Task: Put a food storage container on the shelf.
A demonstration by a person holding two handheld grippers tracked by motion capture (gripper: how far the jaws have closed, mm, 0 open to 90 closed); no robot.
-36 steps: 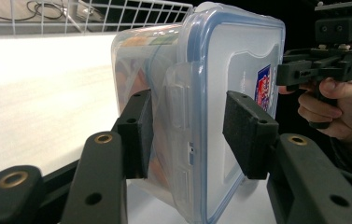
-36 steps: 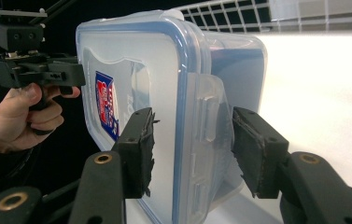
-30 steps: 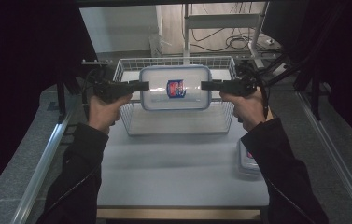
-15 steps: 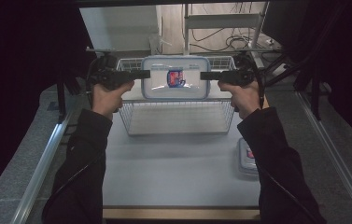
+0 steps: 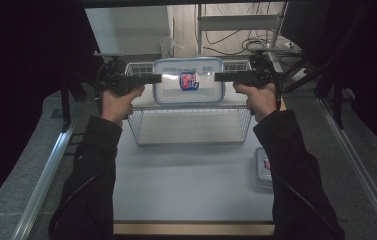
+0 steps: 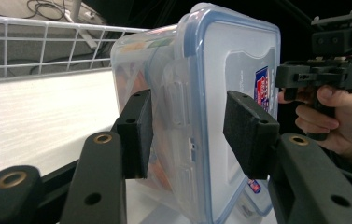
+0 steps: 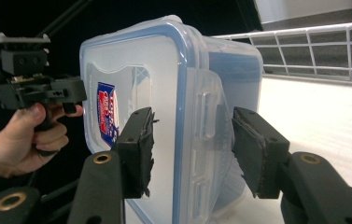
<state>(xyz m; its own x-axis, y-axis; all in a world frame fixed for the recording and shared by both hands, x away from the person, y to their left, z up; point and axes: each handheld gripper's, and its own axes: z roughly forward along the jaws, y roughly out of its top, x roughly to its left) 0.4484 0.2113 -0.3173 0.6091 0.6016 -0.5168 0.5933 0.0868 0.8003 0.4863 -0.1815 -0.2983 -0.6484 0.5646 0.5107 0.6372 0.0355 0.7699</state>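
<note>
We hold a clear plastic container [image 5: 189,81] with a blue-rimmed snap lid between our two claws, above the far end of a white wire basket [image 5: 191,125] that stands on the counter [image 5: 191,190]. A red and blue label [image 5: 189,80] sits on the lid; its writing is too small and blurred for us to read. In the high view the lid faces up toward the camera and the container's long axis runs left to right, from one claw to the other. Our left claw [image 6: 187,135] is clamped on the left short end, one pad on the lid and one under the base, astride the side latch. Our right claw [image 7: 192,149] grips the opposite short end the same way. A second lidded container [image 5: 263,167] lies on the counter just beside our right sleeve.
</note>
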